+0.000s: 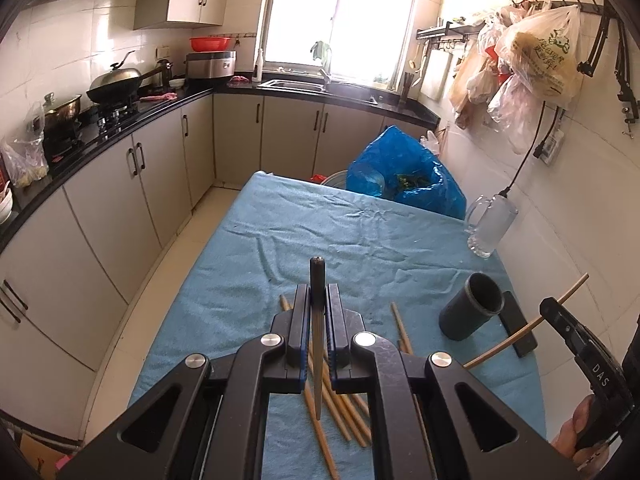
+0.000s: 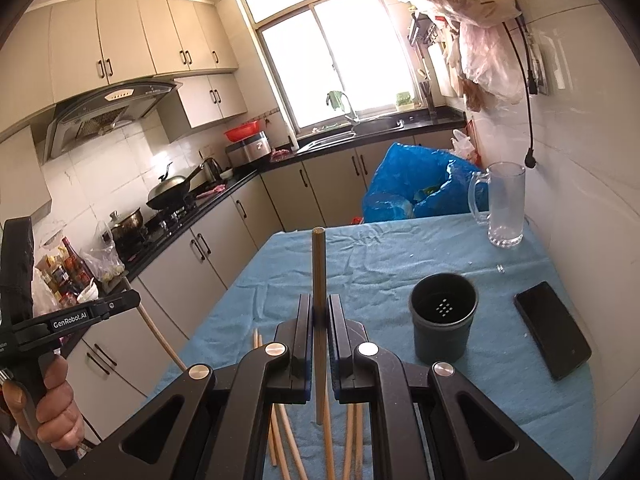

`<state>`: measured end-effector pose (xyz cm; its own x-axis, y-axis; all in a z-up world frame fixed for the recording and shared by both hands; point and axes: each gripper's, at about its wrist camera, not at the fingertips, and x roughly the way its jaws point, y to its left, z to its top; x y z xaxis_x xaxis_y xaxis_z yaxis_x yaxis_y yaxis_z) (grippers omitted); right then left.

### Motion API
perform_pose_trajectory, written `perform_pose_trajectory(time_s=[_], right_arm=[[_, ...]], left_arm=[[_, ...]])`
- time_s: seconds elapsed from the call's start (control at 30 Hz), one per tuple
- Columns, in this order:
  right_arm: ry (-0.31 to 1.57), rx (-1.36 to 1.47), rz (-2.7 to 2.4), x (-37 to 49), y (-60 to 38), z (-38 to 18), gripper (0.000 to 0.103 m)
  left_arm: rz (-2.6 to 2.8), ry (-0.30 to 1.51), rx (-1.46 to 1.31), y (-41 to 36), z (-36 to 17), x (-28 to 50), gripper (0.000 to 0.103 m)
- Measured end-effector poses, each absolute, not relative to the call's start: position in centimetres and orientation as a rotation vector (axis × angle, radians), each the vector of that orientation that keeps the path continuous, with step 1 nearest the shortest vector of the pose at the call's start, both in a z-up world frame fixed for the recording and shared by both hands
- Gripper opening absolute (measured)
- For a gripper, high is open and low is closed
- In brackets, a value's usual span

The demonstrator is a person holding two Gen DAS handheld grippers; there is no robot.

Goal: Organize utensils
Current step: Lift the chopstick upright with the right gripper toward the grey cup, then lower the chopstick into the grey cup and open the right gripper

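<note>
My left gripper (image 1: 318,294) is shut on a chopstick (image 1: 317,344) that stands upright between its pads, above the blue cloth. My right gripper (image 2: 319,306) is shut on another wooden chopstick (image 2: 319,280), also upright. Several loose wooden chopsticks (image 1: 344,408) lie on the cloth under both grippers; they also show in the right wrist view (image 2: 288,436). A dark round utensil holder (image 2: 443,316) stands upright and empty to the right of my right gripper; it also shows in the left wrist view (image 1: 472,306). The right gripper with its chopstick (image 1: 528,324) shows at the right edge of the left wrist view.
A black phone (image 2: 552,334) lies right of the holder. A glass mug (image 2: 505,204) stands at the table's far right corner. A blue plastic bag (image 2: 412,184) sits beyond the far edge. The blue cloth (image 2: 380,256) covers the table; kitchen counters (image 1: 120,132) run along the left.
</note>
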<state>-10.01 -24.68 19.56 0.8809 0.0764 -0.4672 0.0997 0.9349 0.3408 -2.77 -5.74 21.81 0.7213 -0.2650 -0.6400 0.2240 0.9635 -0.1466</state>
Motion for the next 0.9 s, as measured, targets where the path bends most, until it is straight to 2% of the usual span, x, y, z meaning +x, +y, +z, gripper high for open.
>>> perform_pose_trajectory(time_s=[0.27, 0.6, 0.9], right_arm=[[0.445, 0.392, -0.048, -10.7, -28.1, 21.9, 0.008], [0.344, 0.398, -0.164, -10.9, -33.1, 25.8, 0.008], [0.343, 0.433, -0.246, -8.3, -38.3, 25.4, 0.008]], left_arm=[[-0.338, 0.695, -0.052, -9.6, 25.2, -1.6, 0.007], [-0.483, 0.642, -0.068, -18.2, 30.5, 0.2, 0.007], [-0.577, 0.652, -0.117, -25.5, 31.1, 3.9, 0.007]])
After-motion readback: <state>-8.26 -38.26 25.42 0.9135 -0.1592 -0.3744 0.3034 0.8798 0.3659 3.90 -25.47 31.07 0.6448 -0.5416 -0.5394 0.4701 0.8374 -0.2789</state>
